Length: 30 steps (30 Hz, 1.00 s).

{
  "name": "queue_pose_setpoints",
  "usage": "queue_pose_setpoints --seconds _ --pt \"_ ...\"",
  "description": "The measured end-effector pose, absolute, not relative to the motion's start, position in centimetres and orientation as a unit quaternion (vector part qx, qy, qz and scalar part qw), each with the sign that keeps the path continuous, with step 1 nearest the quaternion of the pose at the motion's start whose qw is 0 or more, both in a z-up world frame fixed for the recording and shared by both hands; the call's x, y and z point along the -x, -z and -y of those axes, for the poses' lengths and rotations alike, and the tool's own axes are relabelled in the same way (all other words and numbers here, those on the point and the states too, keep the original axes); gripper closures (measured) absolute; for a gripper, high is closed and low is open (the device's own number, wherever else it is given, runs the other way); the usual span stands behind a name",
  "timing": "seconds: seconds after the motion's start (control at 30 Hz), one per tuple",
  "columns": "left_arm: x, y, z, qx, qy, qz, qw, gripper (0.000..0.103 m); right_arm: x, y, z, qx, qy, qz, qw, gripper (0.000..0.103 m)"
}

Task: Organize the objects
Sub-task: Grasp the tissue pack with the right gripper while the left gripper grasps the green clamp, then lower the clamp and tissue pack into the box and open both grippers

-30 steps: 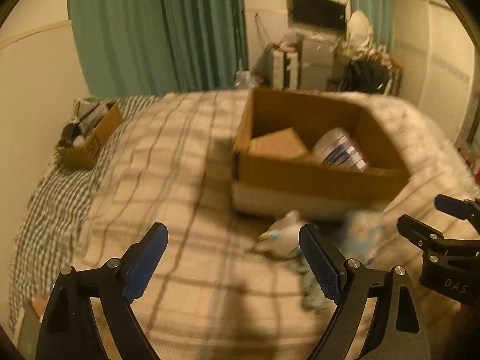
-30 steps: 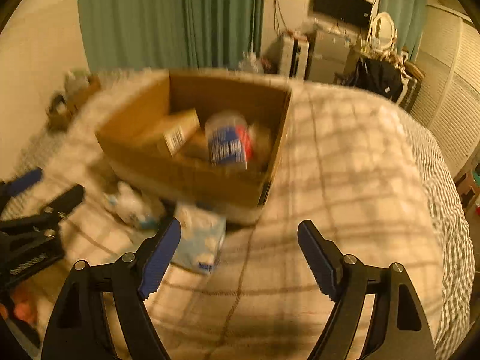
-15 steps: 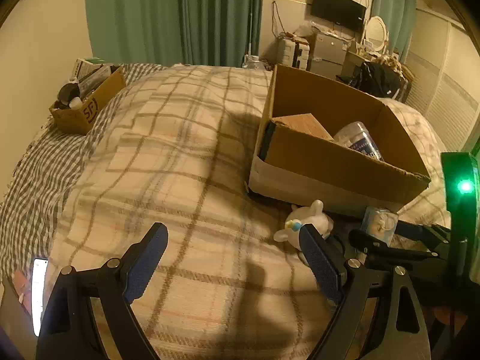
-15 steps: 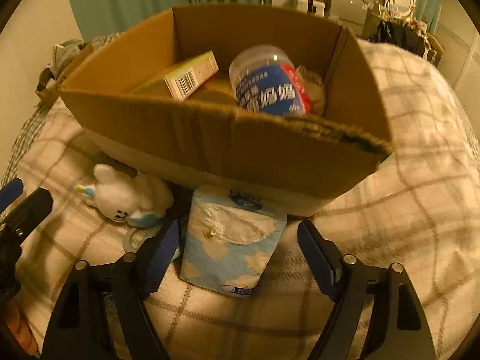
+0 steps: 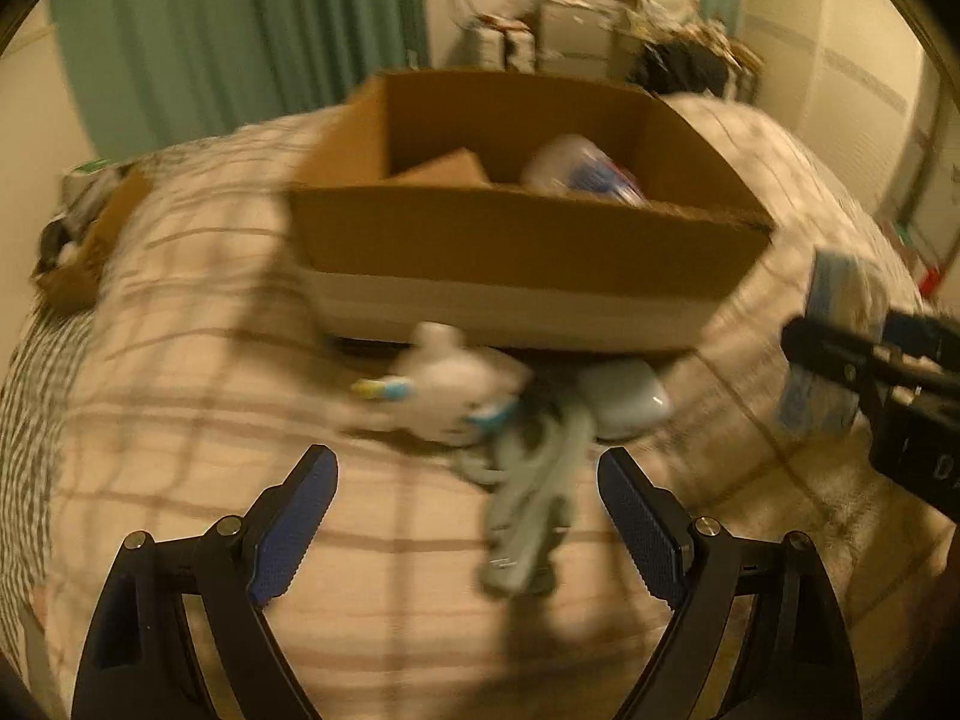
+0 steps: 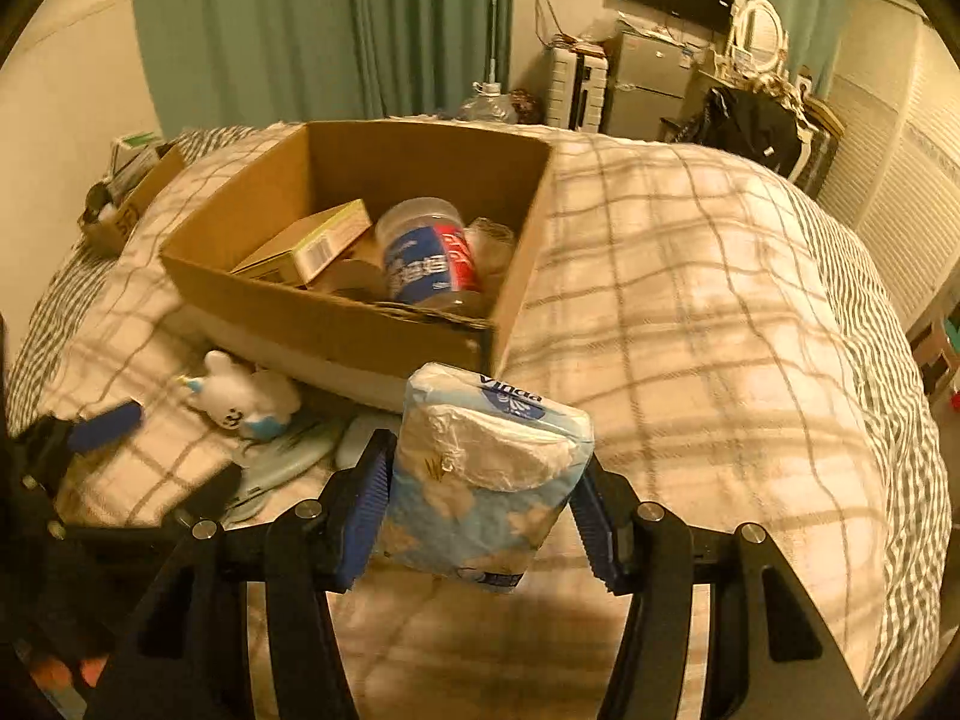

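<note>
1. Your right tool (image 6: pixel 480 516) pinches a soft blue-and-white plastic-wrapped tissue pack (image 6: pixel 483 480) between its blue pads, one pad on each long side. The pack is held clear of the plaid bed cover (image 6: pixel 690 312), just in front of the near right corner of the open brown cardboard box (image 6: pixel 360 324).

2. Your left tool (image 5: pixel 468 516) is spread wide and holds nothing. It hangs above the bed, pointed at the small items lying against the box's front wall.

3. Handling of the tissue pack: it is probably very light and compressible, with a slick film wrapper. The wrapper looks loose and crumpled on top, so a moderate squeeze across the sides, as now, should hold better than a grip on the film alone. It is not fragile; a short drop into the box should do no harm.

4. Box contents: a flat yellow-green carton (image 6: pixel 312 240) and a clear plastic jar with a blue-and-red label (image 6: pixel 429 258) lie inside, leaving free floor towards the back.

5. Items on the bed: a small white plush toy with blue trim (image 5: pixel 450 390), a pale grey-green flat object (image 5: pixel 534 498) and a pale rounded object (image 5: pixel 624 399), both too blurred to identify. The plush is likely soft and light; take it across the body.

6. A second, smaller cardboard box (image 6: pixel 129 198) sits at the far left edge of the bed.
</note>
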State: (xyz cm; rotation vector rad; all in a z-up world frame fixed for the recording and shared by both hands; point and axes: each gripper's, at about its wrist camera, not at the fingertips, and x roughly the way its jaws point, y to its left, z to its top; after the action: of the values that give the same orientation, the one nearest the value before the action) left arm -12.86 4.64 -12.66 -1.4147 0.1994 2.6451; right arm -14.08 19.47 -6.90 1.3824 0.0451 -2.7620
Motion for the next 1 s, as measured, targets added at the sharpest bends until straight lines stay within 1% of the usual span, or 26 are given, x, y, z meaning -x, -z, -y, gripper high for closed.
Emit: queue_pose_setpoints --seconds 0.1,0.17,0.23,0.27,0.33,0.4,0.47,0.57,0.9,1.0 --pt "14.1 14.4 -6.0 0.490 -0.865 -0.086 0.063 0.022 14.3 7.6 -19.9 -0.455 0.890 -0.004 0.036 0.047" --pt "15.1 15.9 -6.6 0.513 -0.851 -0.091 0.065 0.036 14.6 7.9 -20.2 -0.458 0.888 0.004 0.044 0.047" --pt "15.4 17.0 -7.2 0.525 -0.842 -0.101 0.067 0.046 14.7 8.0 -20.9 -0.459 0.887 0.015 0.050 0.047" --pt "15.4 17.3 -7.5 0.525 -0.841 -0.109 0.069 0.052 14.8 8.1 -21.1 -0.460 0.886 0.021 0.053 0.047" --pt "15.0 17.2 -7.8 0.519 -0.843 -0.120 0.072 0.056 14.9 8.4 -21.0 -0.463 0.884 0.027 0.056 0.047" --pt "14.6 17.0 -7.7 0.514 -0.846 -0.121 0.070 0.065 14.8 8.4 -21.0 -0.463 0.884 0.027 0.058 0.047" --pt "14.0 16.5 -7.3 0.510 -0.850 -0.115 0.069 0.085 14.6 8.3 -20.8 -0.459 0.886 0.024 0.057 0.048" --pt "12.7 15.2 -6.7 0.500 -0.857 -0.095 0.084 0.088 14.2 8.0 -20.5 -0.453 0.890 0.018 0.056 0.048" --pt "8.8 9.9 -4.2 0.454 -0.885 -0.028 0.096 0.088 11.8 5.9 -19.3 -0.429 0.901 0.012 0.060 0.048" --pt "7.7 8.3 -4.7 0.439 -0.893 -0.019 0.097 0.088 10.8 4.6 -18.9 -0.415 0.908 0.008 0.061 0.048"
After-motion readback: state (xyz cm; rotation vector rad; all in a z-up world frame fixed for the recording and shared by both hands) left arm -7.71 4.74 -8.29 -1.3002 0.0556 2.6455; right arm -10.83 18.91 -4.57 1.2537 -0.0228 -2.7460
